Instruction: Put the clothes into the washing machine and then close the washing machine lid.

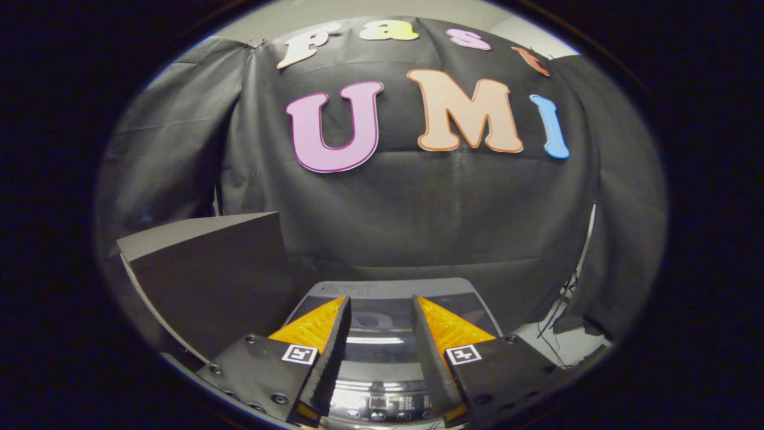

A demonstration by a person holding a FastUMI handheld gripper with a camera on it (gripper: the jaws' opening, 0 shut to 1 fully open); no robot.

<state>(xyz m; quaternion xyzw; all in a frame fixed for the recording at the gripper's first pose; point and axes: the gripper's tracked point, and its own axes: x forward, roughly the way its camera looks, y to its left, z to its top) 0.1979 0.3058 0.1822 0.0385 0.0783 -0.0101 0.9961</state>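
Glossy washing machine lid (382,334) closed, tongs (381,301) parted

Black cloth wall (418,203) draped in folds ahead of me, a dark grey box (209,269) to my left against it, pale ceiling (268,24) above the cloth, light floor (567,343) with loose cables (558,310) at my right
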